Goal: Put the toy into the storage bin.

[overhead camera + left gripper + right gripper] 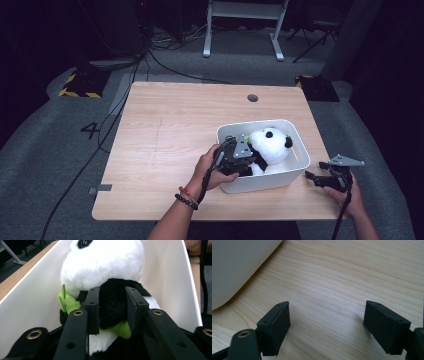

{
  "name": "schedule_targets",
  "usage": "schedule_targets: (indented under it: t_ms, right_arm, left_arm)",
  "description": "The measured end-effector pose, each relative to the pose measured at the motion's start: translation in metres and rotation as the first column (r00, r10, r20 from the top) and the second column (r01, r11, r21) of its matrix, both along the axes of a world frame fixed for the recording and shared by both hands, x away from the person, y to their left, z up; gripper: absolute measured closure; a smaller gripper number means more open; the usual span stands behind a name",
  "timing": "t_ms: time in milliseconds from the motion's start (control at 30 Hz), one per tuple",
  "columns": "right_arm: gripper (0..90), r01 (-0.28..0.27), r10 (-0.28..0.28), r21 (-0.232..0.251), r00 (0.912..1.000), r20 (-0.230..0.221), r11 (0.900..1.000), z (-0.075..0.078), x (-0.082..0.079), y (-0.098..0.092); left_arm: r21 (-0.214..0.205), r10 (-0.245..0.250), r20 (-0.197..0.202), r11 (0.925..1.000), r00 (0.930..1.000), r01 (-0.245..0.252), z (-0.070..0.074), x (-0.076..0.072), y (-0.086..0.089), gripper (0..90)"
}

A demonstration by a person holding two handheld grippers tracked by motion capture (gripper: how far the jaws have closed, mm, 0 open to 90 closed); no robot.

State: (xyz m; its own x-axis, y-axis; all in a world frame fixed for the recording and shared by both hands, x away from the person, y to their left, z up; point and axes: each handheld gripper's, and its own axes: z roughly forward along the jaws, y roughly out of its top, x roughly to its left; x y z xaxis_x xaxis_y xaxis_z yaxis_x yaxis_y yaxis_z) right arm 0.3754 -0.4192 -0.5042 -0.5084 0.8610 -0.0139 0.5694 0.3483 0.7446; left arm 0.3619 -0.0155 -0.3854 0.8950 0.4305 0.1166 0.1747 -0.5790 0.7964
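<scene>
A light wooden rectangular table [165, 145] stands on grey carpet, with a small round cable hole near its far edge. On the near right part of it sits a white plastic rectangular bin [295, 172] with rounded corners, and inside that bin lies a black-and-white plush panda toy [270, 145], its white head toward the far right of the bin and its dark body toward the near left. The person's left hand [212, 167] reaches over the bin's near left corner, carrying the left gripper [239, 159], which dips into the bin onto the toy. In the left gripper view the two black jaws stand on either side of the panda's black arm or shoulder patch [112, 303], a narrow gap apart with the plush filling the space between them and the pads against the fur; a bright green felt leaf [67, 302] pokes out beside the left jaw. The right gripper [322, 179] rests in the person's right hand just off the bin's near right corner, low over the table. In the right gripper view its jaws stand wide apart with bare wood between them and the bin's curved white wall [239, 267] nearby.
</scene>
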Motion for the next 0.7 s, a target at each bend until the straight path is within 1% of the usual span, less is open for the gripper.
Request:
schedule_targets:
  t_ms: [33, 100, 167, 200, 233, 267, 300, 333, 400, 433, 467, 533, 567, 600, 667, 700]
  right_arm:
    - [21.4, 0.0, 0.0, 0.0, 1.0, 0.0, 1.0, 0.0, 0.0, 0.0]
    - [21.4, 0.0, 0.0, 0.0, 1.0, 0.0, 1.0, 0.0, 0.0, 0.0]
    - [21.4, 0.0, 0.0, 0.0, 1.0, 0.0, 1.0, 0.0, 0.0, 0.0]
    - [21.4, -0.001, 0.001, 0.0, 1.0, 0.0, 1.0, 0.0, 0.0, 0.0]
    - [21.4, -0.002, 0.002, 0.0, 1.0, 0.0, 1.0, 0.0, 0.0, 0.0]
    - [21.4, -0.001, 0.001, 0.0, 1.0, 0.0, 1.0, 0.0, 0.0, 0.0]
    - [21.4, -0.001, 0.001, 0.0, 1.0, 0.0, 1.0, 0.0, 0.0, 0.0]
    - [21.4, -0.003, 0.003, -0.001, 1.0, 0.001, 1.0, 0.0, 0.0, 0.0]
    - [21.4, -0.001, 0.001, 0.0, 1.0, 0.0, 1.0, 0.0, 0.0, 0.0]
    - [21.4, -0.002, 0.002, 0.0, 1.0, 0.0, 1.0, 0.0, 0.0, 0.0]
    - [21.4, -0.002, 0.002, 0.0, 1.0, 0.0, 1.0, 0.0, 0.0, 0.0]
    - [21.4, -0.001, 0.001, 0.0, 1.0, 0.0, 1.0, 0.0, 0.0, 0.0]
    - [21.4, -0.001, 0.001, 0.0, 1.0, 0.001, 1.0, 0.0, 0.0, 0.0]
    - [21.4, -0.001, 0.001, 0.0, 1.0, 0.0, 1.0, 0.0, 0.0, 0.0]
    - [21.4, -0.001, 0.001, 0.0, 1.0, 0.0, 1.0, 0.0, 0.0, 0.0]
    - [21.4, -0.003, 0.003, 0.0, 1.0, 0.0, 1.0, 0.0, 0.0, 0.0]
  left_arm:
    - [-0.007, -0.003, -0.001, 1.0, 1.0, 0.003, 0.0, 0.0, 0.0, 66.3]
    - [-0.002, 0.002, -0.001, 1.0, 1.0, -0.002, 0.0, 0.0, 0.0, 65.3]
    - [-0.012, 0.006, 0.01, 0.9999, 0.9999, -0.006, 0.001, 0.0, 0.001, 64.0]
    - [-0.029, 0.006, 0.002, 0.9996, 1.0, -0.006, 0.001, 0.0, 0.002, 64.4]
    - [-0.029, 0.006, 0.002, 0.9996, 1.0, -0.006, 0.001, 0.0, 0.002, 64.6]
    - [-0.038, 0.005, 0.016, 0.9993, 0.9999, -0.005, 0.003, 0.0, 0.004, 64.9]
    - [-0.049, 0.009, 0.018, 0.9987, 0.9998, -0.009, 0.004, 0.001, 0.005, 64.9]
    - [-0.043, 0.01, 0.014, 0.999, 0.9999, -0.009, 0.005, 0.001, 0.006, 64.8]
    - [-0.046, 0.017, 0.02, 0.9988, 0.9997, -0.016, 0.005, 0.001, 0.007, 63.9]
    - [-0.054, 0.023, 0.012, 0.9983, 0.9997, -0.023, 0.006, 0.002, 0.01, 63.8]
    - [-0.065, 0.027, 0.016, 0.9976, 0.9995, -0.026, 0.006, 0.002, 0.011, 63.7]
    - [-0.061, 0.027, 0.012, 0.9978, 0.9996, -0.026, 0.006, 0.003, 0.013, 63.4]
    - [-0.073, 0.029, 0.017, 0.9969, 0.9994, -0.028, 0.006, 0.003, 0.013, 62.8]
    - [-0.067, 0.028, 0.01, 0.9974, 0.9995, -0.028, 0.007, 0.003, 0.014, 62.3]
    - [-0.061, 0.025, 0.015, 0.9978, 0.9996, -0.024, 0.007, 0.004, 0.015, 62.3]
    - [-0.059, 0.028, 0.011, 0.9978, 0.9995, -0.028, 0.007, 0.003, 0.016, 62.0]
